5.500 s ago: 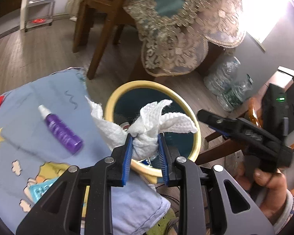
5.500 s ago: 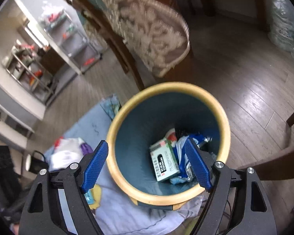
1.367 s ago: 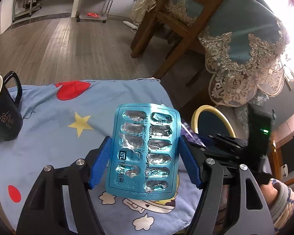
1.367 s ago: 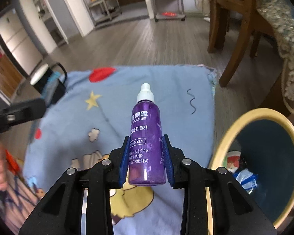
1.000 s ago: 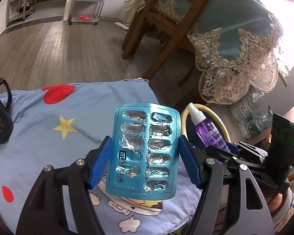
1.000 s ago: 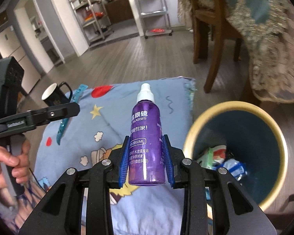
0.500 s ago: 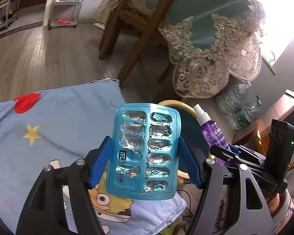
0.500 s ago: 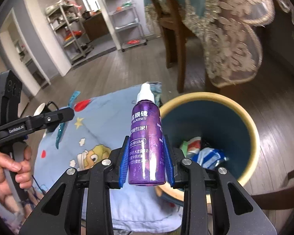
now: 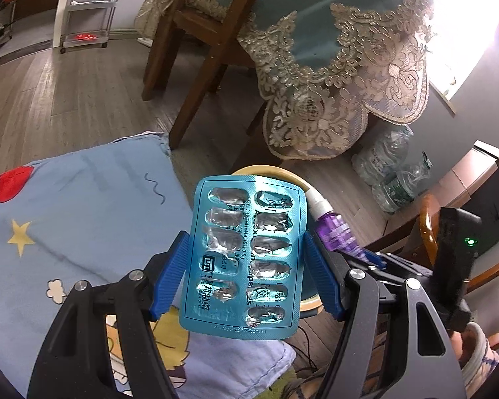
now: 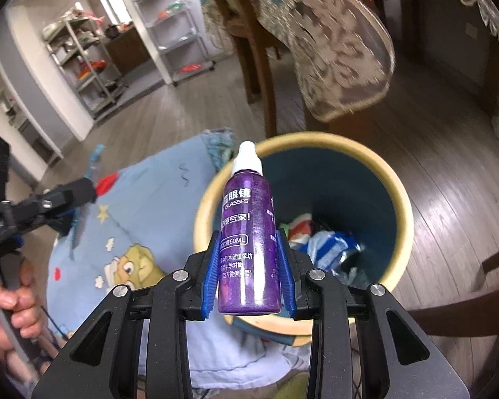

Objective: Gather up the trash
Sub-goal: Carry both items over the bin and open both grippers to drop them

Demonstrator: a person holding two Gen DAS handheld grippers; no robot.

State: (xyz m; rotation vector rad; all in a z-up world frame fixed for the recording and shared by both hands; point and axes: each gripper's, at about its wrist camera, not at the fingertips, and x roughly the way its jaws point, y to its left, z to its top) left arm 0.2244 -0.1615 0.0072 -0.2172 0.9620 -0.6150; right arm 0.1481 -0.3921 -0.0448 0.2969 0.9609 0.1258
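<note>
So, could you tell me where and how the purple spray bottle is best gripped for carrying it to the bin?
Across its straight lower body, as the right gripper has it: coming from the base end, a pad on each side of the purple spray bottle. The cylinder is widest and even there; the white nozzle end narrows and would slip.

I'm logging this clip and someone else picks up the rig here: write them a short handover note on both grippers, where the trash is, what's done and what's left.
Left gripper: shut on the blue blister pack, held upright near the bin's rim.
Right gripper: shut on the purple spray bottle, upright, at the near rim of the yellow-rimmed bin.
Done: wrappers and packaging already lie in the bin.
Left: carry both items over the opening and release them. Then probably check the blue cartoon cloth for anything remaining; only part of it shows.
</note>
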